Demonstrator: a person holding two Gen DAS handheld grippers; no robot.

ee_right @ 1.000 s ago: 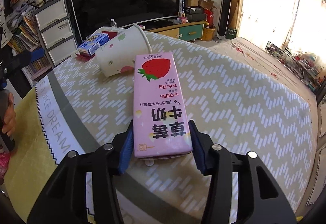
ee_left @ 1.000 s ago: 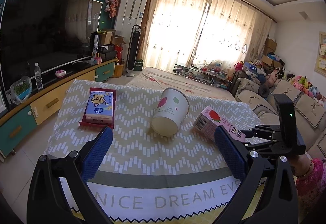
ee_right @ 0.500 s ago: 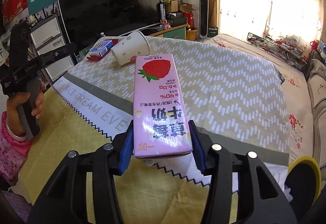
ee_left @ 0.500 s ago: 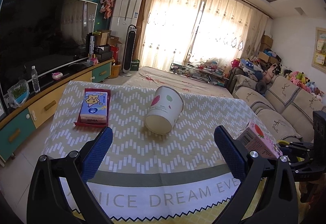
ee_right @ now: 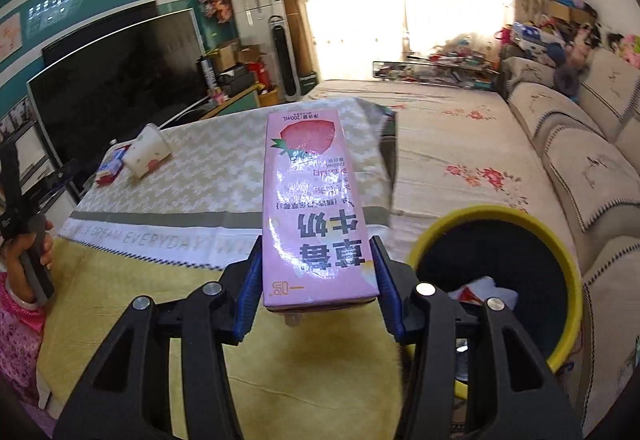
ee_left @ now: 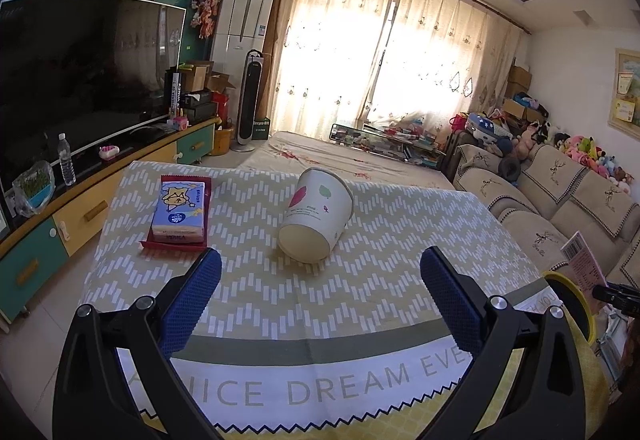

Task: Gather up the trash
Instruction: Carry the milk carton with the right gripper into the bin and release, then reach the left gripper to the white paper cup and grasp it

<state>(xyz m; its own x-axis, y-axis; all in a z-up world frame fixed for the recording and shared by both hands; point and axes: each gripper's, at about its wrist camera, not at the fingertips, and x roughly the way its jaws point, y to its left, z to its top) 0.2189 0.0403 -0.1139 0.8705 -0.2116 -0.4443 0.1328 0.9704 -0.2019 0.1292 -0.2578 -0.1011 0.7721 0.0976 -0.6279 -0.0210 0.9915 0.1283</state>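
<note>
My right gripper is shut on a pink strawberry milk carton and holds it in the air just left of a yellow-rimmed bin that has some trash inside. The carton and the bin's rim also show at the right edge of the left wrist view. My left gripper is open and empty above the table's near part. A paper cup lies on its side on the tablecloth ahead of it. A blue tissue pack lies on a red tray at the far left.
The table carries a zigzag cloth with printed words along its near edge. A TV cabinet runs along the left. A sofa stands to the right. A floor mat lies beyond the table.
My right gripper has carried the carton off the table to the right, beside the yellow bin. My left gripper has stayed open and shifted only slightly.
</note>
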